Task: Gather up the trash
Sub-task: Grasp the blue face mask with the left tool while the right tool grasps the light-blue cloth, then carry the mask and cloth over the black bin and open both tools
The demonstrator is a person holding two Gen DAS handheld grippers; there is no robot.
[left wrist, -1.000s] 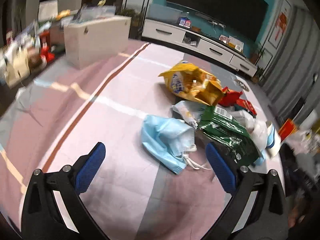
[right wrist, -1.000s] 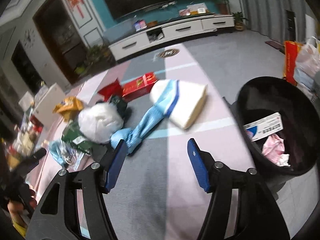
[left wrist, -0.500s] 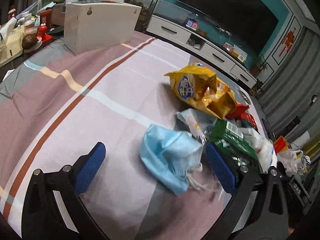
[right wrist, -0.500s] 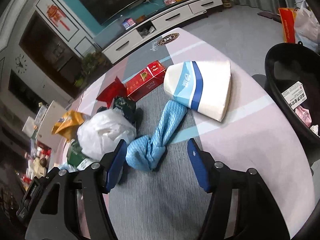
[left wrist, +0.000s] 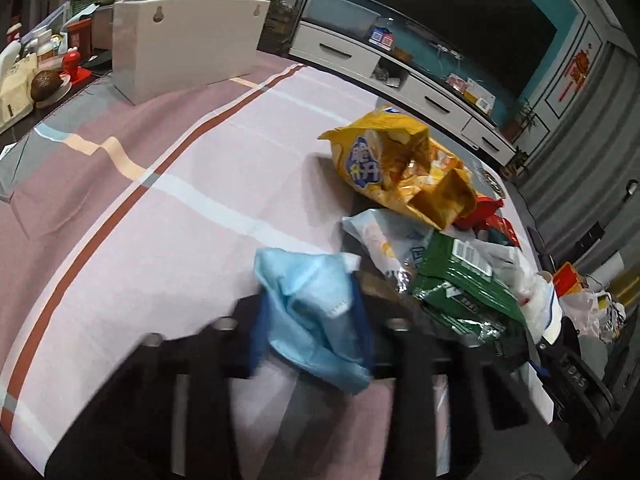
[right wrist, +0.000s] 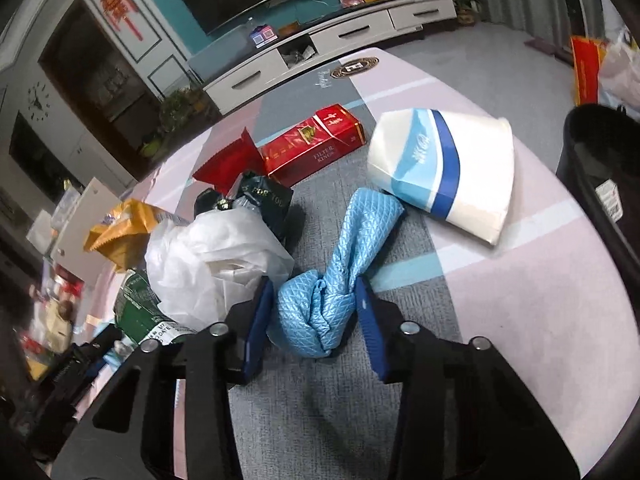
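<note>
My left gripper (left wrist: 310, 330) is motion-blurred, its jaws closed in against a crumpled light-blue face mask (left wrist: 312, 308) on the tablecloth. A yellow chip bag (left wrist: 400, 168), a clear wrapper (left wrist: 380, 236) and a green packet (left wrist: 460, 280) lie just beyond. My right gripper (right wrist: 316, 316) has its blue pads against both sides of a knotted blue quilted cloth (right wrist: 332, 284). A white plastic bag (right wrist: 212, 260), a red cigarette carton (right wrist: 316, 144) and a white-and-blue tissue pack (right wrist: 448, 168) lie around it.
A black trash bin (right wrist: 600, 176) stands off the table's right edge. A white box (left wrist: 184, 40) stands at the far left of the table (left wrist: 160, 200), with bottles and clutter behind it. A TV cabinet (right wrist: 328, 40) lines the far wall.
Both grippers moved forward and down and closed: the left onto the face mask, the right around the knotted blue cloth. The trash bin slid toward the right edge of the right wrist view.
</note>
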